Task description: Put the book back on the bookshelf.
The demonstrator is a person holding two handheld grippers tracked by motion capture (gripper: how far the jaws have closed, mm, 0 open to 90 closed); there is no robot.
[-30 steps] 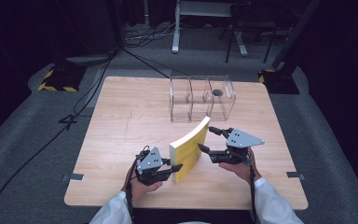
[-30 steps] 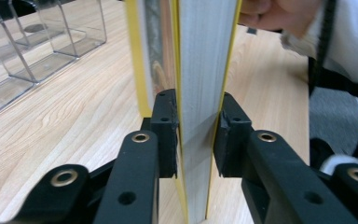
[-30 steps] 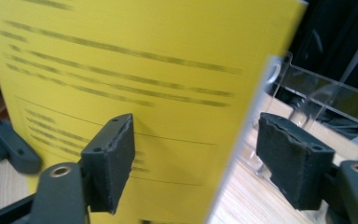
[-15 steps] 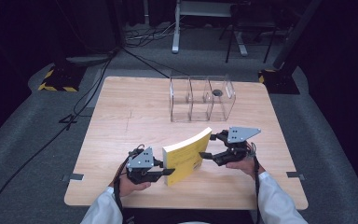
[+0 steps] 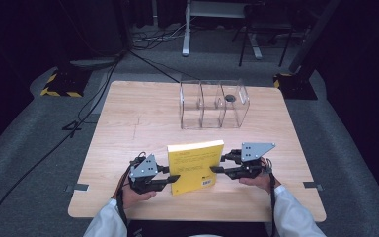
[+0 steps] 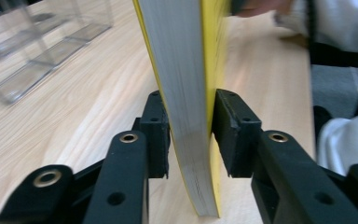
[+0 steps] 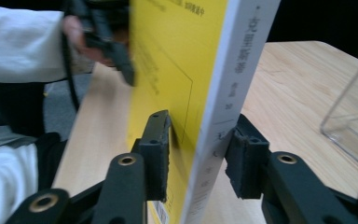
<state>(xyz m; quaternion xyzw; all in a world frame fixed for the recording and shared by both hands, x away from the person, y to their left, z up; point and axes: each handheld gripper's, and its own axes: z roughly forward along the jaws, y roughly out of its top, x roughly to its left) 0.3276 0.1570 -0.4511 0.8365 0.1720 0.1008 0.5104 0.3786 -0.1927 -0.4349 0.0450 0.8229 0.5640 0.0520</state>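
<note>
Near the table's [image 5: 128, 123] front edge the yellow book [image 5: 196, 165] stands upright; left gripper [image 6: 191, 135] clamps its page edge but has just been easing open; right gripper [image 7: 196, 154] has just been closing around the spine, pads apparently not yet touching; risk: book tips or slips down.

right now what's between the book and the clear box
Nothing: in the high view bare table separates the yellow book from the clear box.

White sleeves [image 5: 288, 212]; black grippers with brass-ringed screw holes.
</note>
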